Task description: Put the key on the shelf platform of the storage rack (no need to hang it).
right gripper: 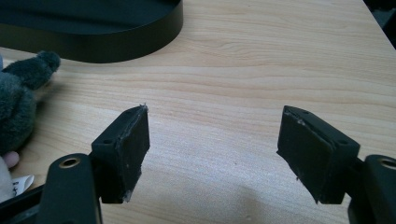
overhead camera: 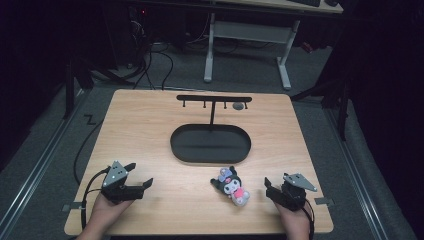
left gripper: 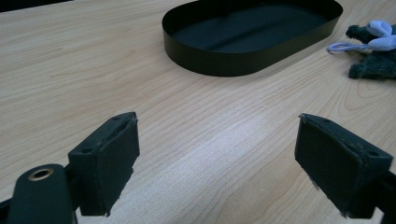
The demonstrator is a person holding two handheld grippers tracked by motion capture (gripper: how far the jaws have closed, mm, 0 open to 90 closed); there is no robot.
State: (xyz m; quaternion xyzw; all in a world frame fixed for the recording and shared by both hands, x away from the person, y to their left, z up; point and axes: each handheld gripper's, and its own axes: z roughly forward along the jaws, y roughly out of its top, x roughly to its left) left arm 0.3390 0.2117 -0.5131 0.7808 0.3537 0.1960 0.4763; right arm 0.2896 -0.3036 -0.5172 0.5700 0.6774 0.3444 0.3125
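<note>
With both the left claw and right claw spread apart and empty above the pale wooden table, the right one should slide sideways to straddle the dark plush doll with the pink body at its middle before closing.

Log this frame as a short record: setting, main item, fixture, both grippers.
setting: wooden table, dark room
main item: plush toy, lying near the front edge, beside the right gripper
fixture: black oval tray with a hook stand, nothing in the tray
left gripper: open, holds nothing
right gripper: open, holds nothing, apart from the toy
</note>
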